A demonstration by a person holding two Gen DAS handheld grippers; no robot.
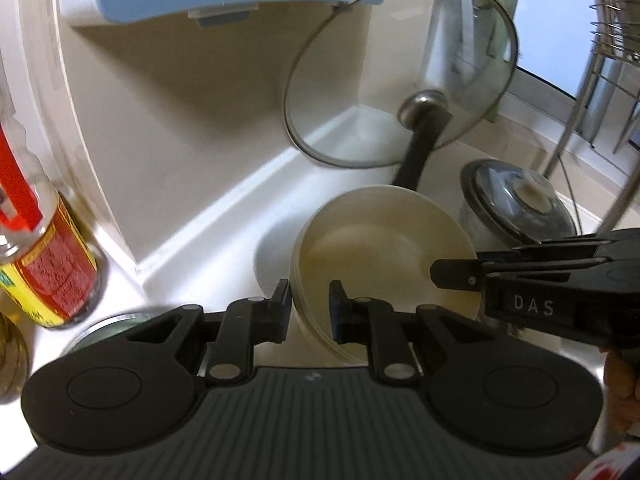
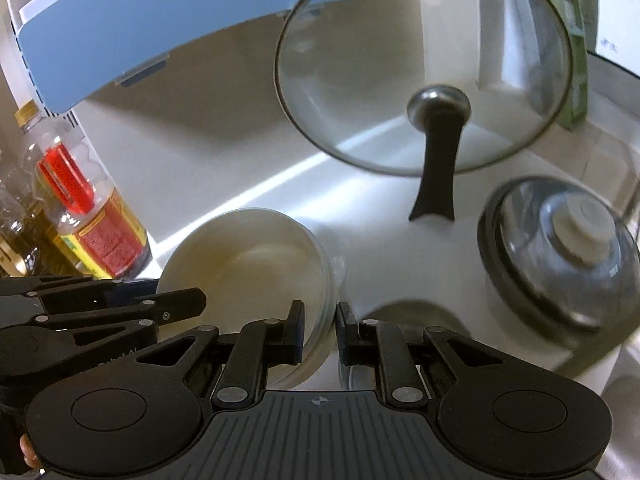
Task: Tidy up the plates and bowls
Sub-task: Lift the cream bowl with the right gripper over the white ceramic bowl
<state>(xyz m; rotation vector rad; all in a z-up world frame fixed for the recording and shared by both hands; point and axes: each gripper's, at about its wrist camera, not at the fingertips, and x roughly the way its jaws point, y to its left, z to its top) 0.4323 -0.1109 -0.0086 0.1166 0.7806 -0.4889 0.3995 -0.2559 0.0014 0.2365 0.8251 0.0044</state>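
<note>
Two hand-held grippers share one stack of cream bowls (image 1: 380, 248) above a white counter (image 1: 208, 220). The left gripper (image 1: 310, 300) pinches the stack's near rim, its jaws nearly closed on it, and the right gripper (image 2: 319, 326) clamps the opposite rim the same way. Behind the stack a glass lid (image 1: 400, 76) leans on the wall; a lidded pot (image 1: 516, 204) stands beside it.

Both cameras ride the grippers, looking steeply down into the counter corner from close in. The left wrist view has the stack of bowls (image 1: 380, 248) dead centre; the right wrist view has it at 9 o'clock. Both share the glass lid (image 1: 400, 92) toward 1 o'clock.
</note>
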